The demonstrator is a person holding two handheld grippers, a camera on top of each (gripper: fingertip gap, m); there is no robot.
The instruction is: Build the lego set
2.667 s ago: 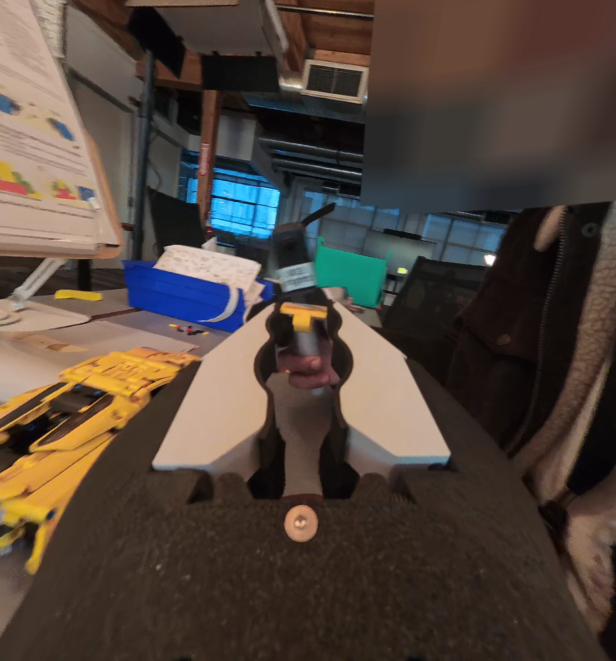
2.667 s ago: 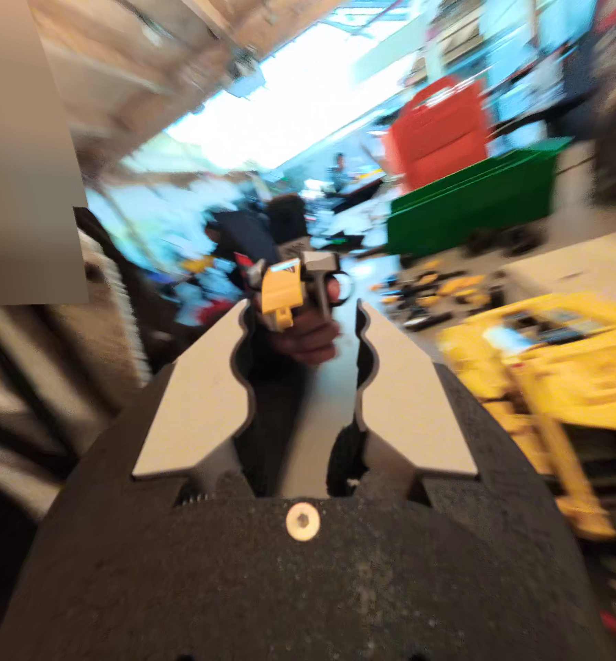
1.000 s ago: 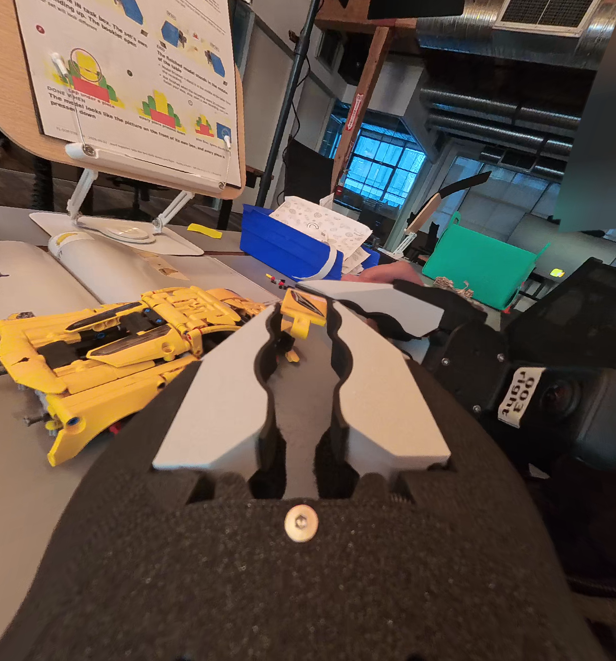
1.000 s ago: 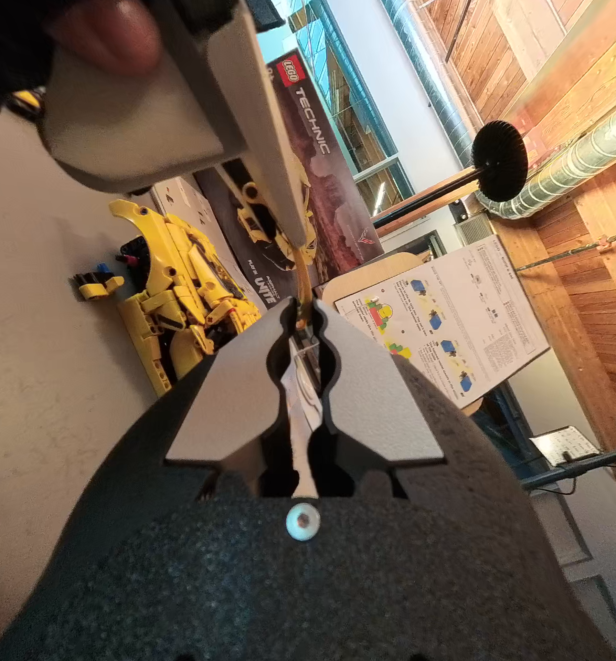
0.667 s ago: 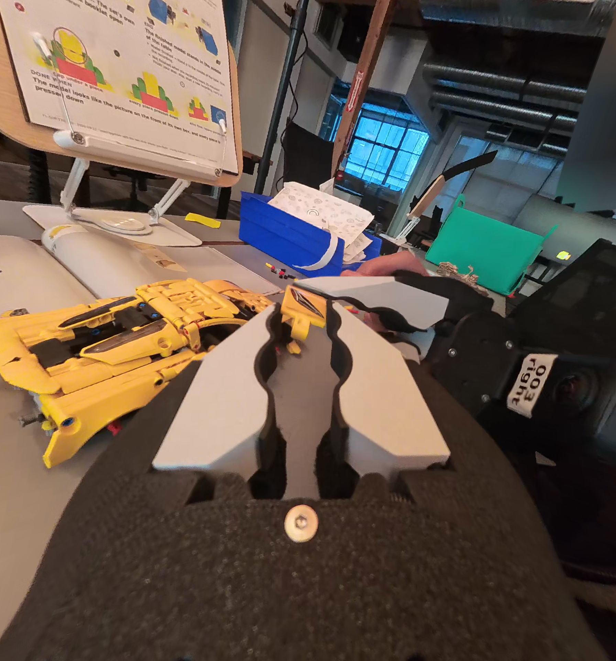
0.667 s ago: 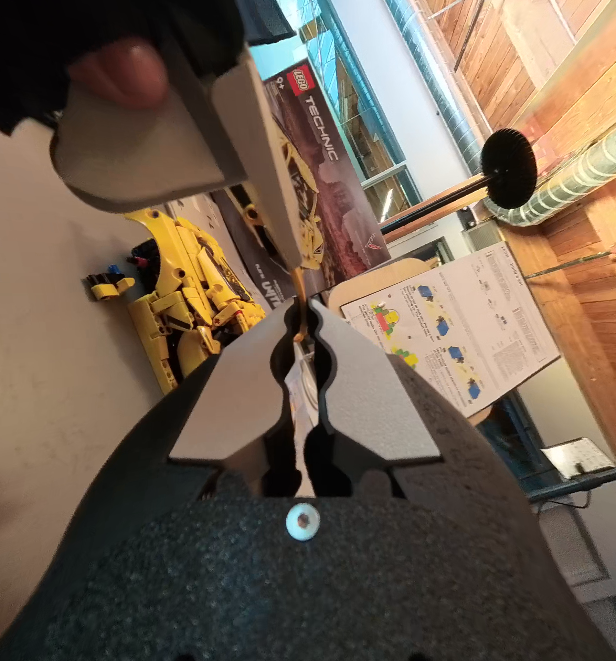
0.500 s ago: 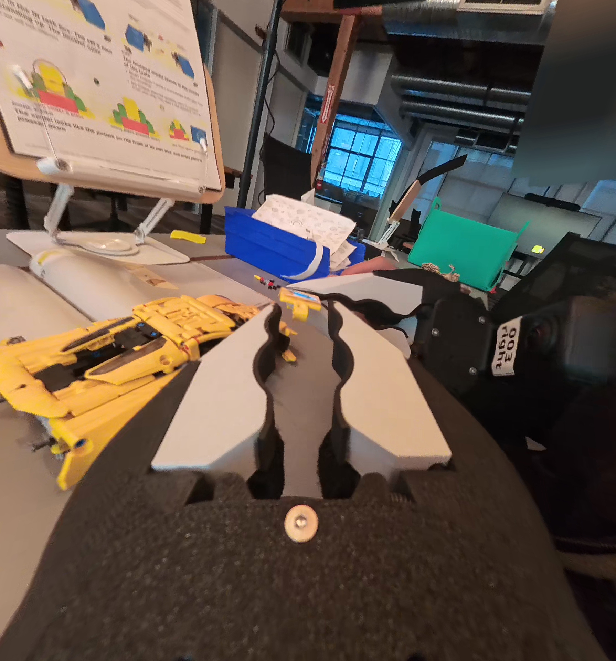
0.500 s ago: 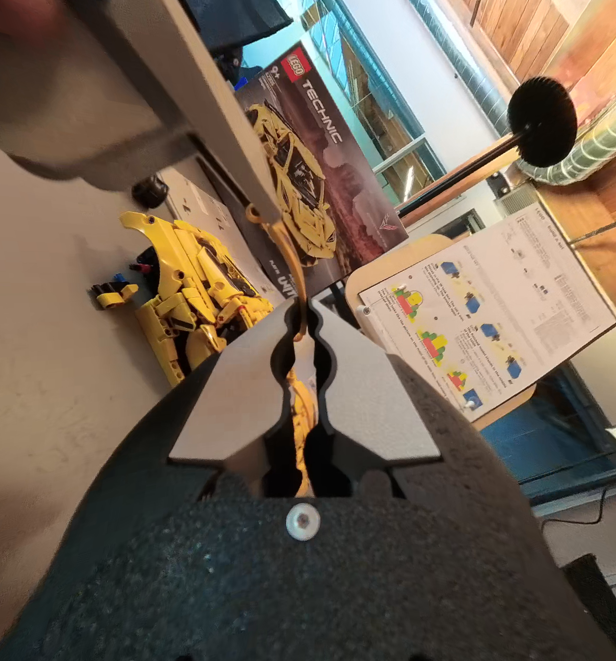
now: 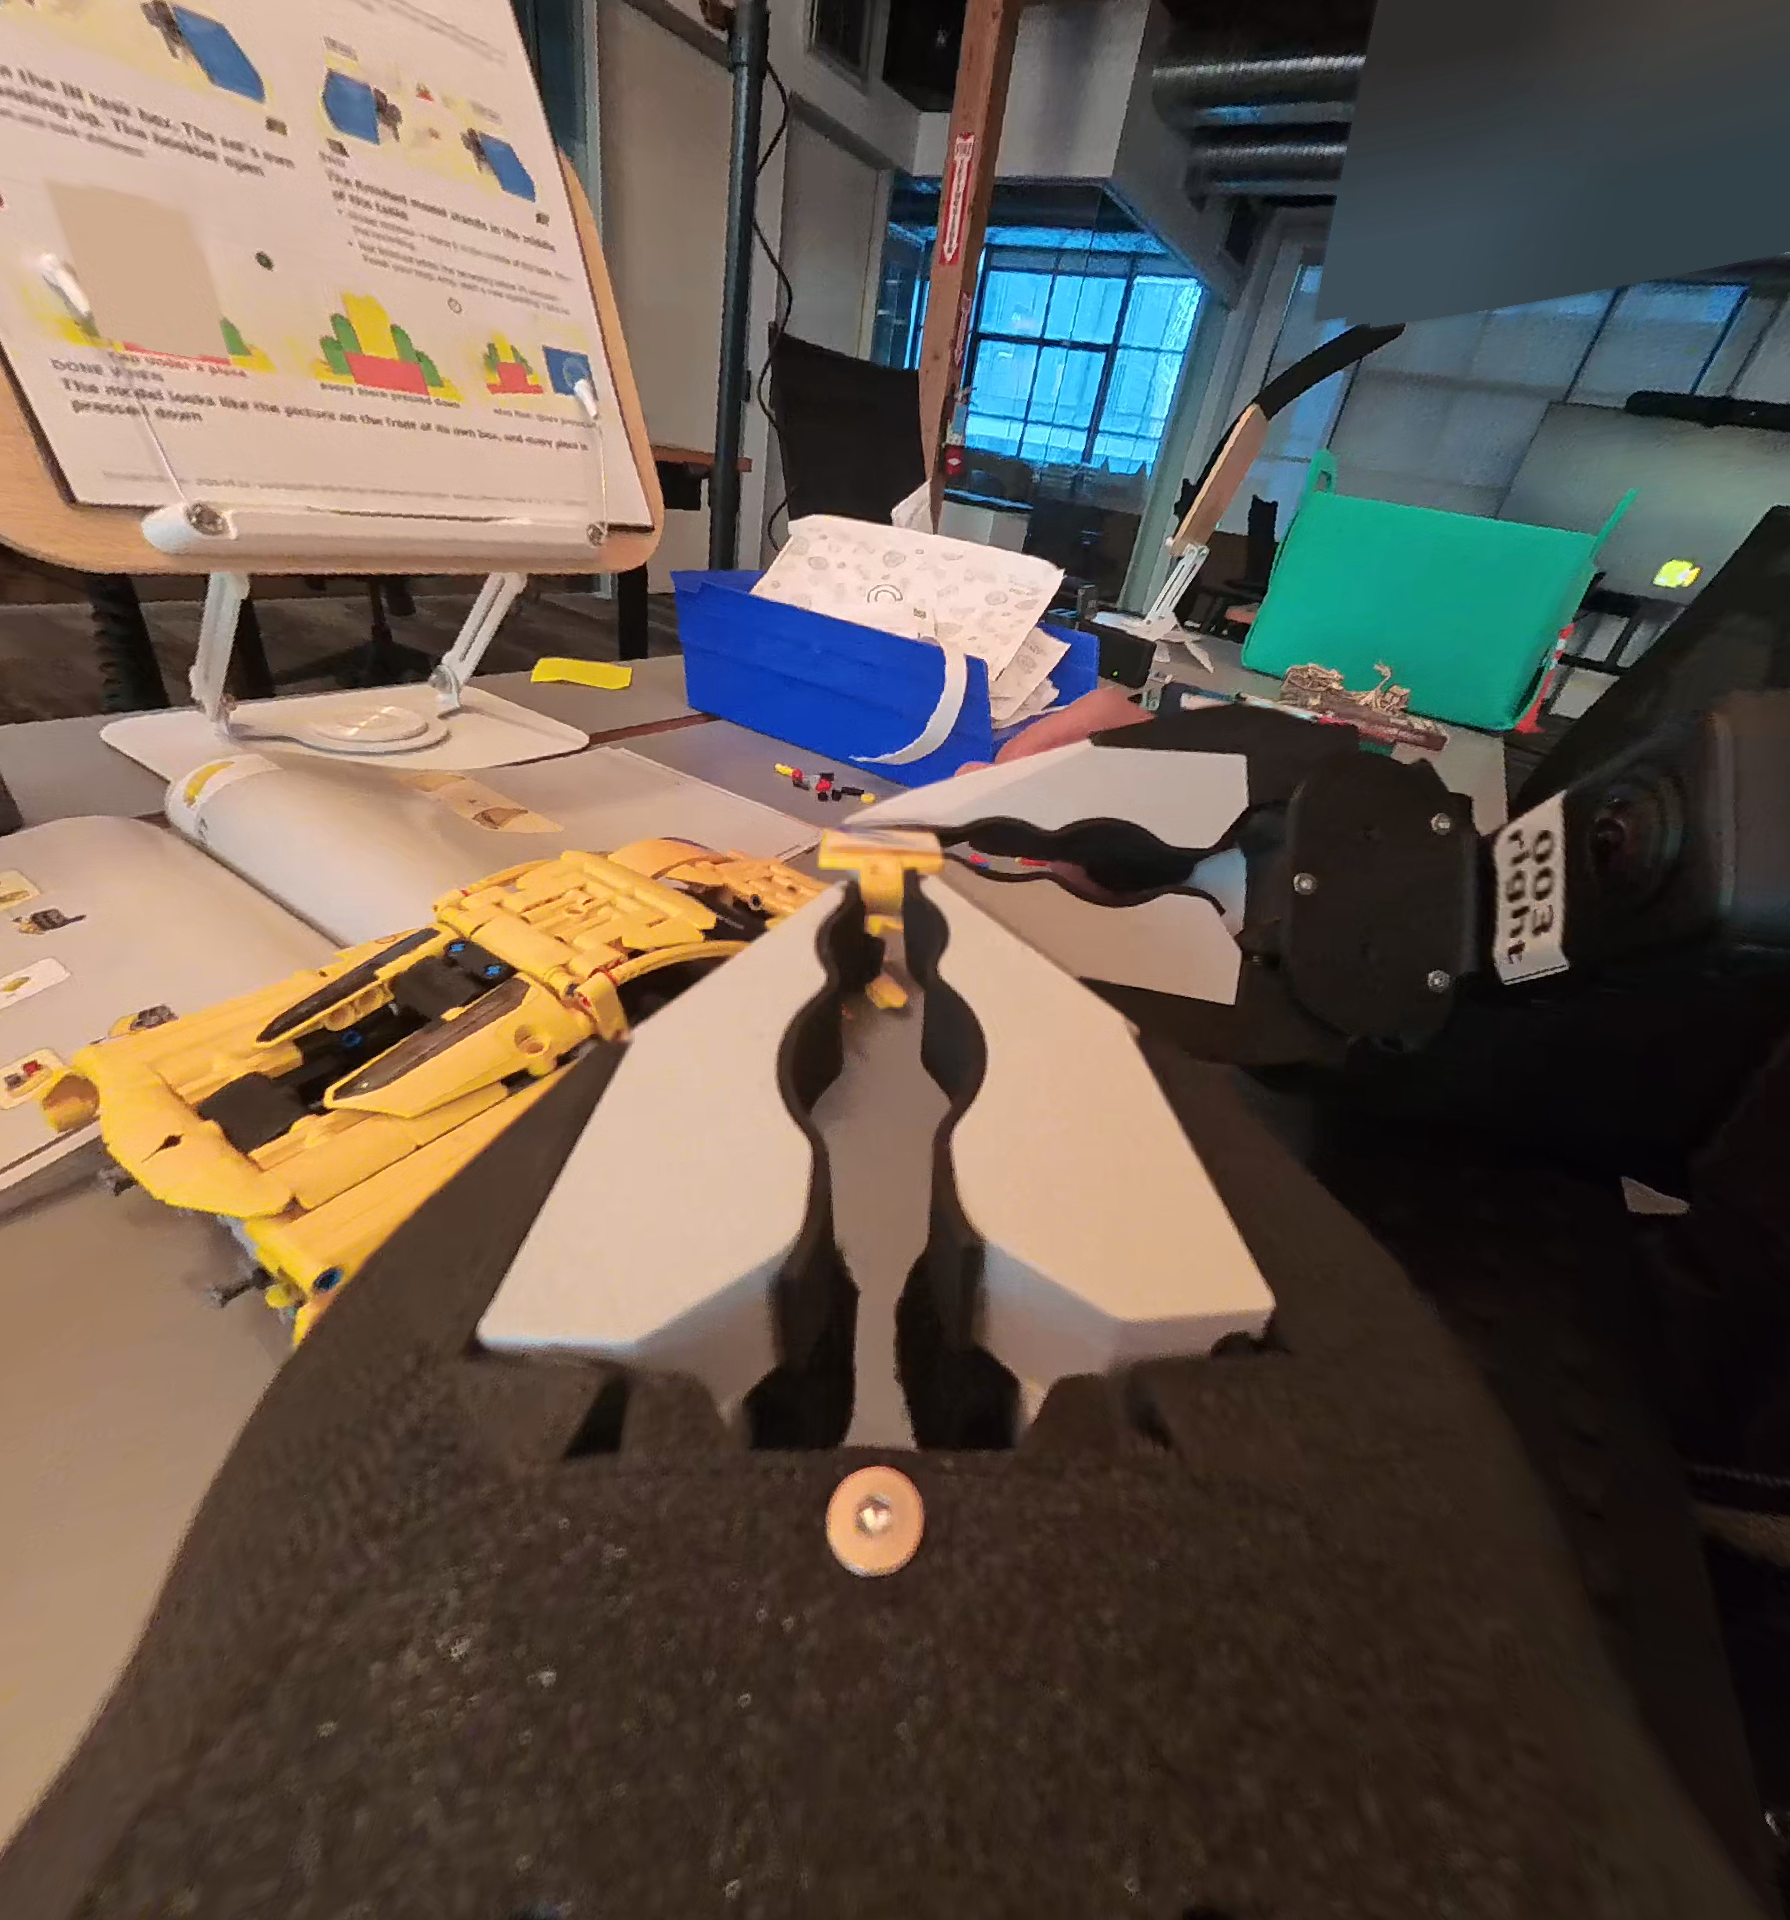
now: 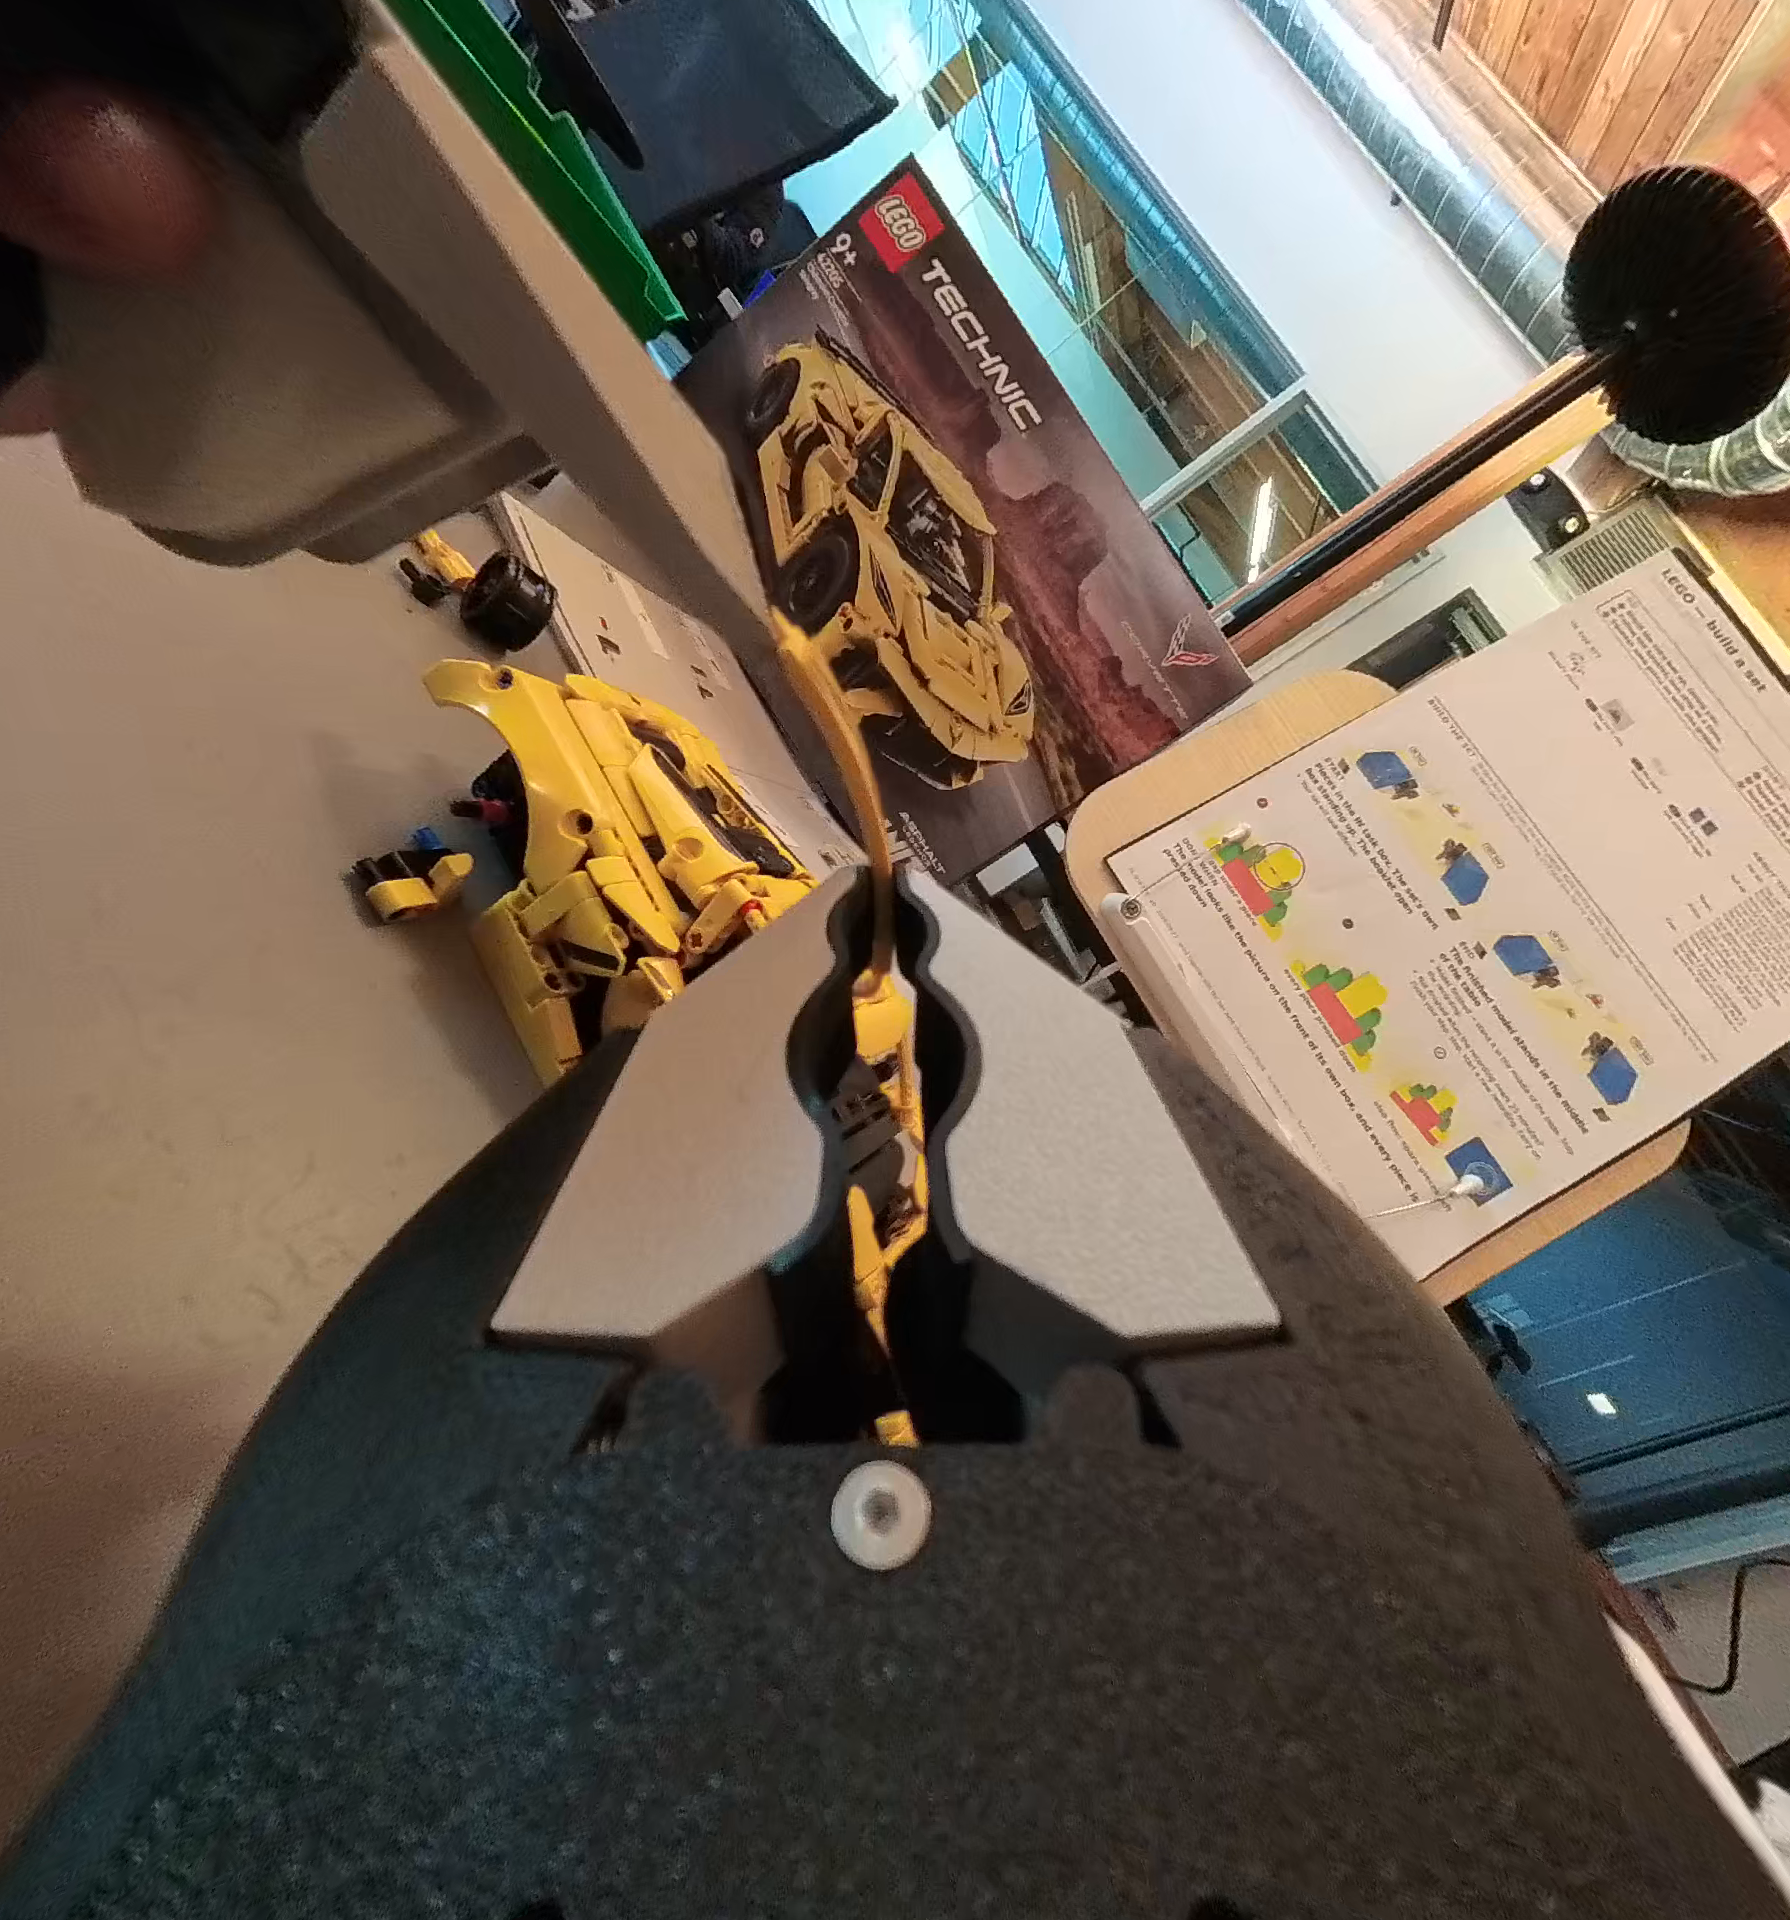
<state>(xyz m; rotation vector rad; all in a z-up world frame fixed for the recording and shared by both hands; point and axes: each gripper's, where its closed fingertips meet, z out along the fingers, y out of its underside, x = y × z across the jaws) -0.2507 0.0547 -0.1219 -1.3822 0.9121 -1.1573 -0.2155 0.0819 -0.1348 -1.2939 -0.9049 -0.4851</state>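
Left wrist view shows the grey tabletop [image 9: 60, 1455] filling the lower left of the frame, and on it, at centre left, the long yellow plastic brick-built car body [image 9: 371, 1018] lies on its side beside the open white instruction booklet [image 9: 371, 831]. The body looks largely assembled, but I judge the build is not finished: in the right wrist view a black rubber wheel [image 10: 506, 601] and a small yellow-and-black sub-assembly [image 10: 408, 881] lie loose on the tabletop at centre left, apart from the car. The dark cardboard set box [image 10: 984, 582] stands at upper centre.

The left gripper [image 9: 878, 914] has its jaws clenched on a small yellow curved plastic panel piece [image 9: 878, 868], at the centre of the frame. The right gripper [image 10: 875, 914] has its jaws closed on the other end of the same piece, so both hold it together above the car.

Compared with 2.7 seconds ago, the two grippers no longer point at each other in the air; they have come down over the car. Half a second ago the left jaws stood apart just short of the piece; now they grasp it.
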